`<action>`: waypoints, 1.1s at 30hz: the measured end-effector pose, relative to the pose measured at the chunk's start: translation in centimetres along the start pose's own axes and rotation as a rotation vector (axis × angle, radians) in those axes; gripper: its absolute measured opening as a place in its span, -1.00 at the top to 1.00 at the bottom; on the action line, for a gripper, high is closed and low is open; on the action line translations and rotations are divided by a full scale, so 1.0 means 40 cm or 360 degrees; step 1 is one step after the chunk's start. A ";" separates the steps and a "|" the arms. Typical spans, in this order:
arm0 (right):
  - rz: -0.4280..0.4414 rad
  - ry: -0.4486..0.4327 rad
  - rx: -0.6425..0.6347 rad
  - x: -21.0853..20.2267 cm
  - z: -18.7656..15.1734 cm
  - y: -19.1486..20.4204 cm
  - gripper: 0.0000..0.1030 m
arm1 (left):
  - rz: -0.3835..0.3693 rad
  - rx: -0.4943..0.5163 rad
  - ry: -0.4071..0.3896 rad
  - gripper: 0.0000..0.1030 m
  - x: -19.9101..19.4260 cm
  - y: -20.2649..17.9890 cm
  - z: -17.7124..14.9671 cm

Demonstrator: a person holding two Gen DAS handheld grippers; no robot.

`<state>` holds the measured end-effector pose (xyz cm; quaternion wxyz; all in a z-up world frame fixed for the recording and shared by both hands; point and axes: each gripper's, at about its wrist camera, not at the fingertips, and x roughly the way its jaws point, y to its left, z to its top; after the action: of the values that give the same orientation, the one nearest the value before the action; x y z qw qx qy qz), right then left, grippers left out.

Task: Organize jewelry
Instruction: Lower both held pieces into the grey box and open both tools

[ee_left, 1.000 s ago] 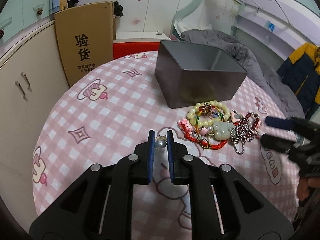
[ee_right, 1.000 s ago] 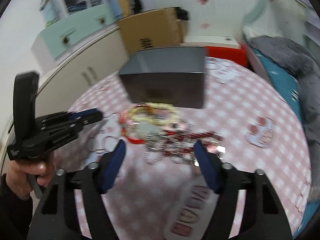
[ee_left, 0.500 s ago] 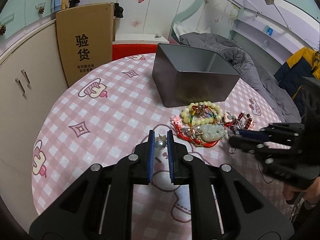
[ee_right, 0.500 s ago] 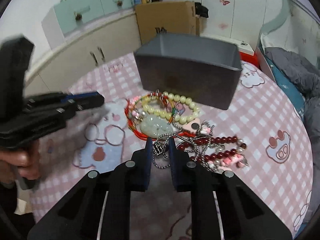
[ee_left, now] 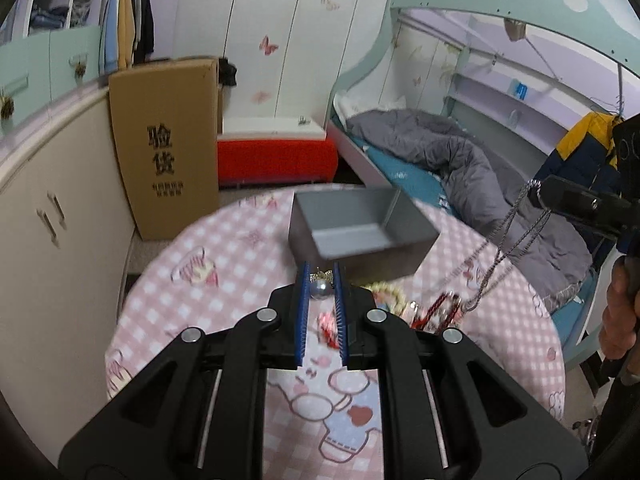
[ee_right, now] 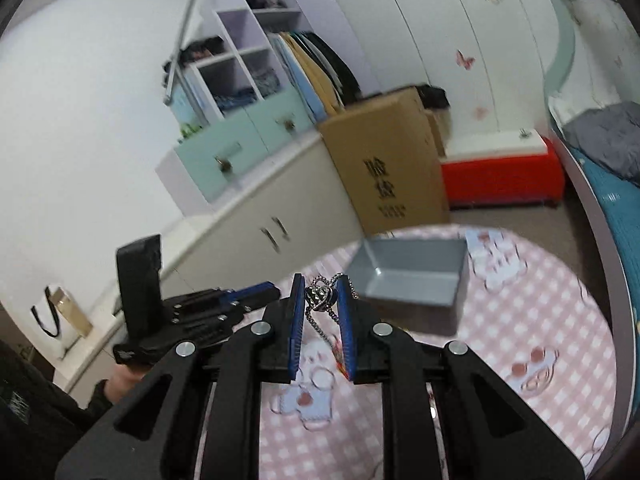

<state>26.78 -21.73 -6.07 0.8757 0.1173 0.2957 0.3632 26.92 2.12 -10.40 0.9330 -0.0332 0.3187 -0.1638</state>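
My left gripper (ee_left: 321, 280) is shut on a pearl earring (ee_left: 321, 287) and holds it high above the table, just short of the grey box (ee_left: 360, 232). My right gripper (ee_right: 320, 294) is shut on the heart pendant (ee_right: 320, 295) of a silver necklace, raised above the table; its chain (ee_left: 504, 248) hangs down toward the jewelry pile (ee_left: 424, 304). The grey box (ee_right: 412, 276) is open on top and looks empty. The left gripper also shows at the left of the right wrist view (ee_right: 240, 296).
The round table (ee_left: 224, 280) has a pink checked cloth. A cardboard box (ee_left: 168, 144), a red bench (ee_left: 276, 160) and cream cabinets (ee_left: 52, 208) stand behind it. A bed with a grey duvet (ee_left: 440, 152) is at the right.
Both grippers rose well above the table. The right one, closed on the necklace pendant half a second ago, lifted the chain out of the pile. The left kept the pearl earring.
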 end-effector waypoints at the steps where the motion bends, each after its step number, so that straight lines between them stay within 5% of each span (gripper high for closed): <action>1: 0.0006 -0.0016 -0.0012 -0.008 0.013 0.005 0.72 | -0.0001 0.0009 -0.0018 0.77 -0.008 -0.004 0.013; 13: 0.0012 -0.0210 -0.0177 -0.036 0.199 0.044 0.72 | -0.0148 0.0086 -0.0151 0.77 0.004 -0.060 0.199; 20: -0.0133 -0.0019 -0.0053 0.126 0.197 -0.073 0.71 | -0.0169 0.0035 0.0028 0.75 0.174 -0.067 0.234; 21: -0.0156 0.0019 -0.0029 0.147 0.188 -0.092 0.70 | -0.0150 0.0028 0.0068 0.68 0.204 -0.061 0.229; 23: -0.0214 0.0094 0.0063 0.194 0.158 -0.147 0.65 | -0.0052 0.0015 0.0134 -0.03 0.245 -0.048 0.216; 24: -0.0242 0.0126 0.0105 0.208 0.146 -0.168 0.62 | -0.0007 -0.0001 0.0122 -0.66 0.250 -0.040 0.210; 25: -0.0281 0.0161 0.0152 0.221 0.132 -0.192 0.34 | 0.0028 -0.0021 0.0068 -0.78 0.245 -0.027 0.200; 26: -0.0326 0.0173 0.0180 0.225 0.122 -0.206 -0.23 | 0.0035 -0.0027 0.0064 -0.78 0.242 -0.021 0.196; 28: -0.0406 0.0129 0.0188 0.208 0.116 -0.211 -0.79 | 0.0074 -0.0035 0.0091 -0.79 0.238 -0.010 0.190; 33: -0.0542 -0.0003 0.0213 0.152 0.116 -0.203 -0.85 | 0.0195 -0.0084 0.0037 -0.81 0.191 0.015 0.175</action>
<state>37.61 -23.15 -8.41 0.9151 0.1240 0.3338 0.1891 36.99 -0.10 -9.39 0.9364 -0.0362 0.3350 -0.0983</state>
